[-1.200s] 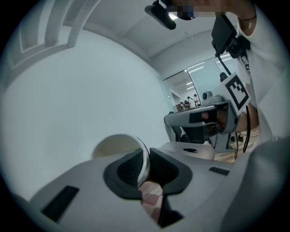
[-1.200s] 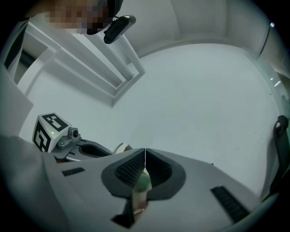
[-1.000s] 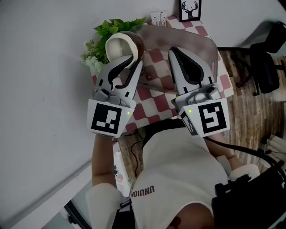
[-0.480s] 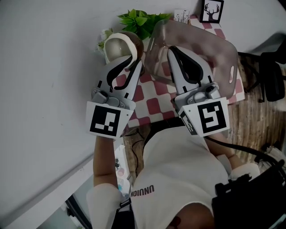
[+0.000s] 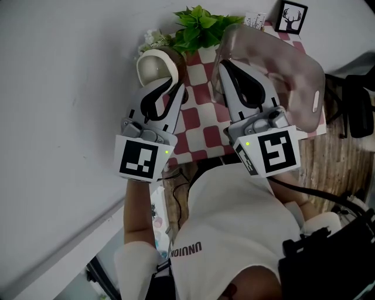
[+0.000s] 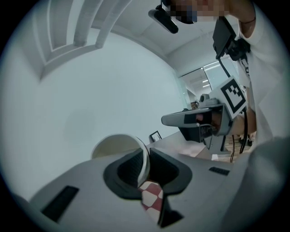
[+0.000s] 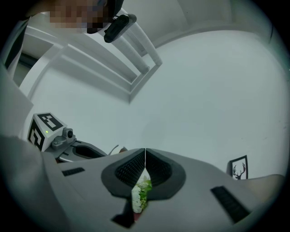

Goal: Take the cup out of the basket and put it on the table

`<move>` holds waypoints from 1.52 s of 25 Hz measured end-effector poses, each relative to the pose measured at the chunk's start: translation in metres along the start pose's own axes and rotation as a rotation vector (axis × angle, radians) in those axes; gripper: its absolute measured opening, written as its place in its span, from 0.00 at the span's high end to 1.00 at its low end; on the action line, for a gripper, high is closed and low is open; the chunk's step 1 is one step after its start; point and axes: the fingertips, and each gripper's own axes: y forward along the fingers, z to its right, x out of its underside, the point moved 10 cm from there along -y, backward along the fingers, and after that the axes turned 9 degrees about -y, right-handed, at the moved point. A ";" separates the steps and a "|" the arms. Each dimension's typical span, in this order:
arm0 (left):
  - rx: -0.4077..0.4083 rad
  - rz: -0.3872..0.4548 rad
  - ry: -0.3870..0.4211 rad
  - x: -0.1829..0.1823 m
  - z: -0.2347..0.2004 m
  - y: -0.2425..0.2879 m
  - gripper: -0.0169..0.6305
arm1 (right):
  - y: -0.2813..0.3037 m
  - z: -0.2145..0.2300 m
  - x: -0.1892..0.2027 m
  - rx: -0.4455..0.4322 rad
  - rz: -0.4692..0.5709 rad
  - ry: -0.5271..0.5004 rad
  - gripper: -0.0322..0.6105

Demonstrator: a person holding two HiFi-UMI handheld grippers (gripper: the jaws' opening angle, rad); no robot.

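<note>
The table (image 5: pixel 199 120) wears a red-and-white check cloth and stands against a plain pale wall (image 5: pixel 58 88). A wooden floor (image 5: pixel 334 167) and a black chair (image 5: pixel 358 105) lie off to your right. At the table's far edge sit a leafy green plant (image 5: pixel 199 29), a small white card (image 5: pixel 255 19) whose print is too small to read, and a black-framed picture (image 5: pixel 291 16) of a deer's head.

Your left gripper (image 5: pixel 170 82) is clamped on the cup (image 5: pixel 153 64). In the left gripper view the pads pinch the cup's thin wall at the rim. The cup, cream inside and brown outside, hangs over the cloth's near-wall corner, just beside the plant. It is outside the basket (image 5: pixel 281 64), with its mouth turned up towards you. Whether its base touches the cloth I cannot tell.

Your right gripper (image 5: pixel 224 64) has its jaws nearly together on the edge of the translucent basket, which is tilted over the table's right half.

Dark capitals across your white shirt (image 5: pixel 234 234) seem to read "UNUION".
</note>
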 end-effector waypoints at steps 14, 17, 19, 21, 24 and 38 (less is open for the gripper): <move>0.050 -0.075 -0.032 0.042 -0.014 -0.016 0.89 | 0.014 -0.034 0.009 -0.004 -0.035 -0.019 0.92; 0.061 -0.107 -0.062 0.050 -0.013 -0.017 0.89 | 0.016 -0.040 0.012 -0.013 -0.048 -0.026 0.92; 0.067 -0.118 -0.069 0.055 -0.013 -0.017 0.89 | 0.017 -0.042 0.014 -0.016 -0.055 -0.027 0.92; 0.071 -0.127 -0.075 0.060 -0.012 -0.018 0.89 | 0.017 -0.045 0.016 -0.017 -0.061 -0.027 0.92; 0.079 -0.139 -0.087 0.067 -0.010 -0.019 0.89 | 0.017 -0.047 0.018 -0.019 -0.067 -0.029 0.92; 0.120 -0.238 -0.118 0.107 -0.002 -0.014 0.89 | 0.019 -0.055 0.030 -0.039 -0.111 -0.018 0.92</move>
